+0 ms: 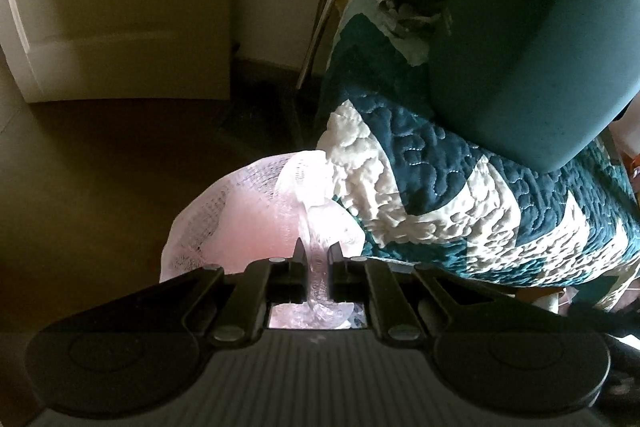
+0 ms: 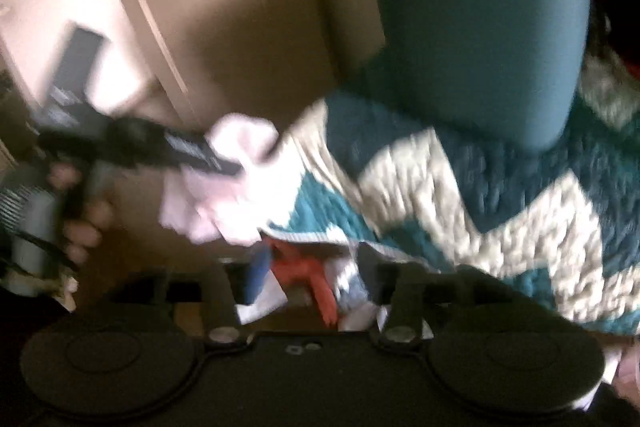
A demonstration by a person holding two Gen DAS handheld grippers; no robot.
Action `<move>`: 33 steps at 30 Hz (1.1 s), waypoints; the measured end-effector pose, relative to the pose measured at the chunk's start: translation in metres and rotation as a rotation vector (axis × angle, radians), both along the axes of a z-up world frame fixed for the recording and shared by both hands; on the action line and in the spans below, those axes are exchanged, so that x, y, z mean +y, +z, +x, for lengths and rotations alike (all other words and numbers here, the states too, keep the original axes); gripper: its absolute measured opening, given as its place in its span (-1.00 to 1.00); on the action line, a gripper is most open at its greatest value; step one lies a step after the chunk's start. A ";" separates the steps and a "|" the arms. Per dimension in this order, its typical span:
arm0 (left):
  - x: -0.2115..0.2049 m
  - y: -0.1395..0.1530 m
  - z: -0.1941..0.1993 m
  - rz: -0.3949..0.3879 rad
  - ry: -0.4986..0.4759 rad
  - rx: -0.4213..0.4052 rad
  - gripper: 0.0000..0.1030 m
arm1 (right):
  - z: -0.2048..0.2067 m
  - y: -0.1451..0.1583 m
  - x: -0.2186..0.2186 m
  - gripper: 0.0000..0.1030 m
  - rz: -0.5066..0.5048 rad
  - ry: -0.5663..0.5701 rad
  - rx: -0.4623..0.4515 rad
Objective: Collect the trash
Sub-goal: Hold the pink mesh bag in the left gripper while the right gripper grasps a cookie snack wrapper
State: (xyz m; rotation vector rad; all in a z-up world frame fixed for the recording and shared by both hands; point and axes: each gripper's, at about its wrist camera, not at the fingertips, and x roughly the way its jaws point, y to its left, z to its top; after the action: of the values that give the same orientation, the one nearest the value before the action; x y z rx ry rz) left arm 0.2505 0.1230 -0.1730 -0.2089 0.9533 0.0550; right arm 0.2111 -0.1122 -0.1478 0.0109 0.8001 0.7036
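My left gripper (image 1: 314,251) is shut on the twisted neck of a thin pink-white plastic bag (image 1: 248,219), which hangs below it against the edge of a teal and white quilt (image 1: 440,187). The blurred right wrist view shows the same left gripper (image 2: 200,155) held in a hand (image 2: 80,219), with the bag (image 2: 224,195) bunched under it. My right gripper (image 2: 300,267) stands open, fingers wide apart. Red and blue scraps (image 2: 308,267) and white paper (image 2: 260,303) show in the gap, lying beneath the quilt's edge (image 2: 480,195); nothing is pressed between the pads.
A big teal cushion (image 1: 540,27) rests on the quilt, and is the teal cushion (image 2: 480,27) at upper right in the right wrist view. A white door (image 1: 100,7) and brown floor (image 1: 100,187) lie to the left. Crumpled white bits (image 1: 400,23) sit at the quilt's far end.
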 end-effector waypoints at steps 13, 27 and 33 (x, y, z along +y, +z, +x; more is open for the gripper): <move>-0.003 0.001 -0.001 -0.015 -0.040 -0.004 -0.84 | 0.004 -0.083 0.011 0.07 -0.148 0.024 0.021; 0.000 -0.006 0.010 -0.082 -0.039 0.022 -0.84 | 0.062 -0.254 0.024 0.08 -0.345 0.007 0.184; 0.000 -0.021 0.018 -0.094 -0.040 0.077 -0.84 | 0.076 -0.303 0.036 0.08 -0.414 0.040 0.208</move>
State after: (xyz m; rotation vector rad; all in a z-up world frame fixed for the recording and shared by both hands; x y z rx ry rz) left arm 0.2689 0.1231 -0.1936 -0.2756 1.0377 -0.0187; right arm 0.2868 -0.0758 -0.4504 -0.3113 1.1370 0.5688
